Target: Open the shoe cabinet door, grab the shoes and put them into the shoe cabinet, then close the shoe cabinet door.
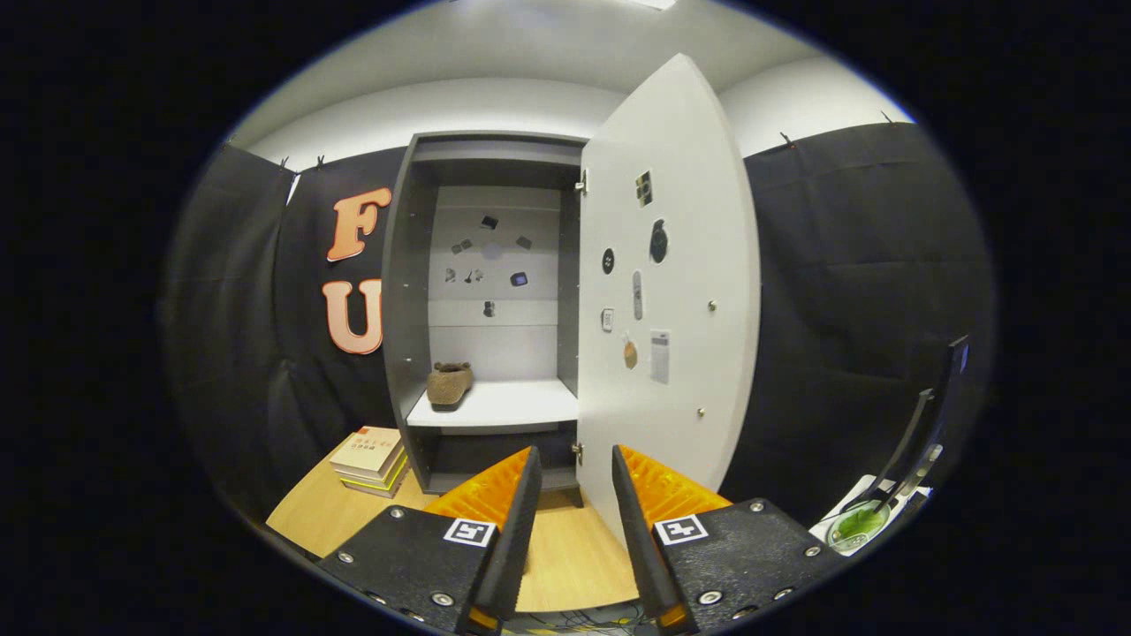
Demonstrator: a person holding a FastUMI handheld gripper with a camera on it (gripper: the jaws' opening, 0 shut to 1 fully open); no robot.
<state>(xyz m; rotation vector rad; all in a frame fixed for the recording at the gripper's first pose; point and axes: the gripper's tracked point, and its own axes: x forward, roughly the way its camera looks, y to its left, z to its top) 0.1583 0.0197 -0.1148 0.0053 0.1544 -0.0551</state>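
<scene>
The gripper (574, 512) is held low in front of the shoe cabinet (408, 291), and its two orange fingers (495, 486) are spread apart with nothing between them. The cabinet door (685, 265) is swung wide open, up at about one o'clock from the fingers. One brown shoe (450, 384) is seen already sitting on the white shelf (512, 405) inside, beyond the fingers at about eleven o'clock. The shoe looks soft and fuzzy, so it is judged to be light and squashy, not slippery. It could best be pinched at its side wall or heel rim. The door looks flat, stiff and smooth, so it could be pushed shut at its free edge, which stands just ahead of the right finger. A stack of books (371, 459) is laid on the wooden table (565, 548) at about ten o'clock.
</scene>
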